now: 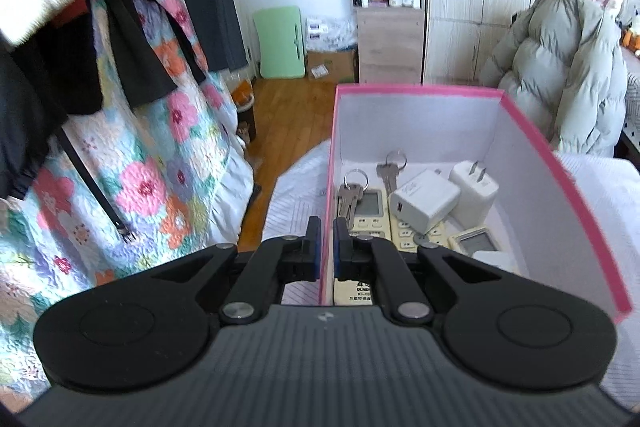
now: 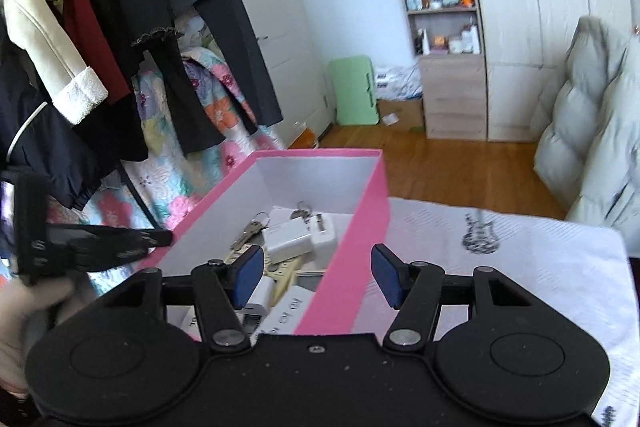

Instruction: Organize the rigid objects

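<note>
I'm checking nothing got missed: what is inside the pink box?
Inside the pink box: two key sets, two white chargers, and three remotes. The left claw pinches the box's wall and hides the near corner.

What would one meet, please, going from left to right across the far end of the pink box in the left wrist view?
Keys on a ring → second ringed key → white USB charger → white plug adapter with prongs, all inside the pink box.
</note>
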Action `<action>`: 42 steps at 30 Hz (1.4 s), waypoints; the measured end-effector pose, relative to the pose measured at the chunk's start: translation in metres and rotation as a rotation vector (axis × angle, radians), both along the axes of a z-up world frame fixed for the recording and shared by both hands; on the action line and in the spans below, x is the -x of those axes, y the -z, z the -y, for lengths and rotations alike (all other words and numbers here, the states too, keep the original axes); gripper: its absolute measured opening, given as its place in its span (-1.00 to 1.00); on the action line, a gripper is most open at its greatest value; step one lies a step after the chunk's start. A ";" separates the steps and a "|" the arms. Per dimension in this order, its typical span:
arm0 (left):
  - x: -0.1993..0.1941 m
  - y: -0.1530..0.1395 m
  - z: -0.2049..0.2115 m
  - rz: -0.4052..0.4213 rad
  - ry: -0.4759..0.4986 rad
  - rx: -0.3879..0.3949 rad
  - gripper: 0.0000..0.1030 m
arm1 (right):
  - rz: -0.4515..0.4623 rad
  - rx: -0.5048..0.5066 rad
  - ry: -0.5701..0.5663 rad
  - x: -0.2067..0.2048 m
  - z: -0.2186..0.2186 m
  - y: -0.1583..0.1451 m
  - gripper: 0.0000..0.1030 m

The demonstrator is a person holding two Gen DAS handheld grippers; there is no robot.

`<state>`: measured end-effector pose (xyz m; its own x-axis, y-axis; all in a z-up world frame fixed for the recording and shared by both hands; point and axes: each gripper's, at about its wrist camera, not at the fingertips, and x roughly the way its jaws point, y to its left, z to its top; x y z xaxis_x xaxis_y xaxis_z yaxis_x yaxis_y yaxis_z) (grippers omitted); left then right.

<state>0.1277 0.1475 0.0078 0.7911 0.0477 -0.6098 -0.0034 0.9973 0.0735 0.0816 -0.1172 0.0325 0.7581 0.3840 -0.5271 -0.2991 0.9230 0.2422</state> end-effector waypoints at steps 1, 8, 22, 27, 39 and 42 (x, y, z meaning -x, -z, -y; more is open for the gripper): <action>0.006 -0.005 0.002 0.014 0.000 -0.003 -0.90 | 0.008 -0.001 0.003 0.004 0.001 0.000 0.26; 0.046 -0.032 0.018 0.072 -0.008 0.011 -0.88 | 0.063 0.035 0.012 0.027 0.007 -0.009 0.26; 0.086 -0.029 0.061 0.024 0.005 0.015 -0.31 | 0.086 0.026 0.057 0.065 0.032 -0.017 0.32; 0.100 -0.030 0.067 0.042 0.006 0.009 -0.02 | 0.081 0.048 0.072 0.070 0.034 -0.015 0.36; 0.117 -0.030 0.077 0.043 -0.005 0.012 0.69 | 0.098 0.085 0.151 0.088 0.041 -0.014 0.93; 0.120 -0.030 0.079 0.031 -0.013 0.018 0.93 | 0.076 0.092 0.165 0.090 0.043 -0.013 0.96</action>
